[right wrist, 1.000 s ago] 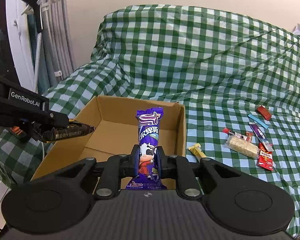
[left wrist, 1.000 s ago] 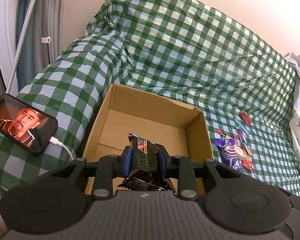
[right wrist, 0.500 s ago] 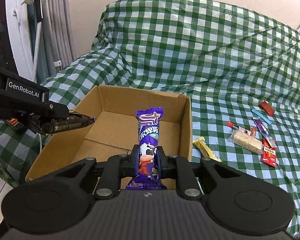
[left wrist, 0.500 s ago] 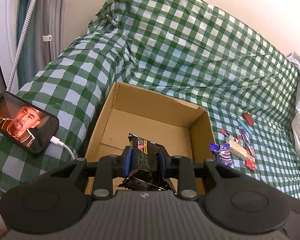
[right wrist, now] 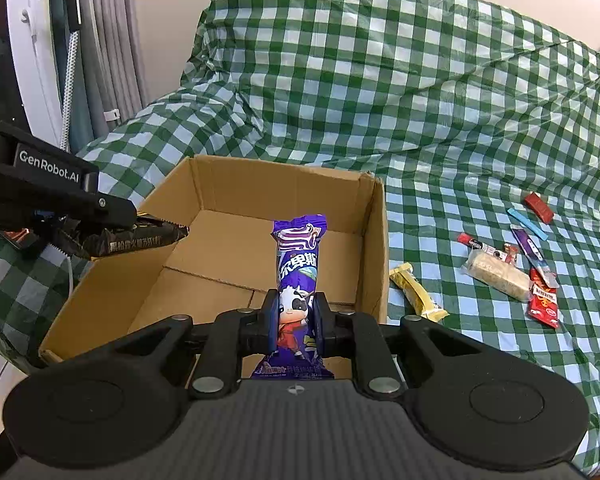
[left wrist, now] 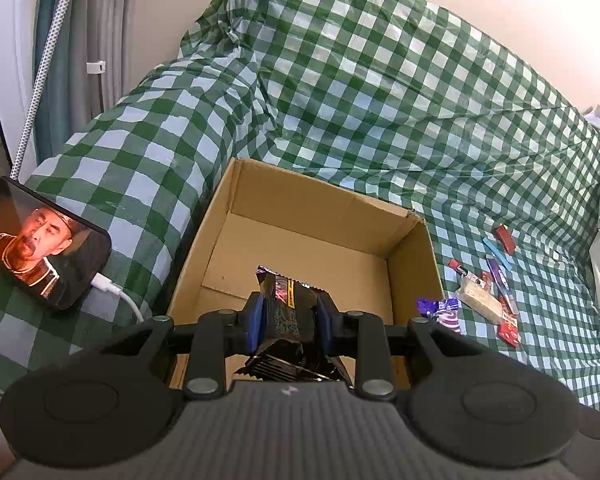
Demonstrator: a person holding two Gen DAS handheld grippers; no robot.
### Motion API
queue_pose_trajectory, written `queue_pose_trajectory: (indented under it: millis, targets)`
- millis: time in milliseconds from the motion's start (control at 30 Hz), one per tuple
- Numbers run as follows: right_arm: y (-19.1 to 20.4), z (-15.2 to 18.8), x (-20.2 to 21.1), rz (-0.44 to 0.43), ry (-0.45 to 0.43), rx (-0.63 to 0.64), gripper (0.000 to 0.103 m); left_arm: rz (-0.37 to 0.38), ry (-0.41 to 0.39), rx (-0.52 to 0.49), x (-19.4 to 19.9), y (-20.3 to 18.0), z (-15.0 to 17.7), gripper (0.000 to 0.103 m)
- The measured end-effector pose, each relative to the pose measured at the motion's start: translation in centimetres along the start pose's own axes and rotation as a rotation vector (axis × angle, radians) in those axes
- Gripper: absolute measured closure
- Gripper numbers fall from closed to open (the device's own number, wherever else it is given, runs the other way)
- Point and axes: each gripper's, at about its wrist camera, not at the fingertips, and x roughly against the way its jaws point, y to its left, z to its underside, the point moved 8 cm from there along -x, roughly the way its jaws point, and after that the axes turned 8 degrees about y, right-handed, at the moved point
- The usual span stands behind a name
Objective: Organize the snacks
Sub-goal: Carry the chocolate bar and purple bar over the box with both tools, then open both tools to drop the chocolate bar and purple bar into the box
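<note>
Since a second ago both views have crept forward over the cardboard box (right wrist: pixel 374 240): it fills more of each picture, and in the left wrist view the purple packet (left wrist: pixel 444 312) now peeks out just past the box's right wall instead of lying further right among the loose snacks. Neither grip has changed. Nearest, the left hand-held gripper (left wrist: pixel 288 316) is clamped on a black snack packet (left wrist: pixel 286 300), held over the near part of the open box. The right hand-held gripper (right wrist: pixel 296 318) is pinched narrow on the purple packet (right wrist: pixel 298 276) with a cartoon cow, standing upright above the box's near right corner. A yellow bar (right wrist: pixel 416 294) lies just beside the box's right wall. Further right on the green checked cloth (right wrist: pixel 420 100) sits a cluster of loose snacks (right wrist: pixel 512 264), well apart from the box. At the left, a phone (left wrist: pixel 40 240) rests on the cloth, its cable plugged in.
</note>
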Motion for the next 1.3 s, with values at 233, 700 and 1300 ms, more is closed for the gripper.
queue_pose_trajectory:
  millis: [233,700,1300]
  targets:
    - [-0.3,0.0,-1.6,-0.003,0.027,-0.001,0.085,-0.008,0.002,0.002,-1.6,-0.2,-0.5,0.071]
    - [-0.1,-0.1,-4.6,-0.010,0.067,0.008,0.085,-0.023,0.039,0.004,-5.3,0.3,-1.0,0.071]
    - [-0.4,-0.4,-7.6,-0.004,0.109,-0.016,0.085,-0.024,0.093,0.000,-8.5,0.7,-0.9,0.071]
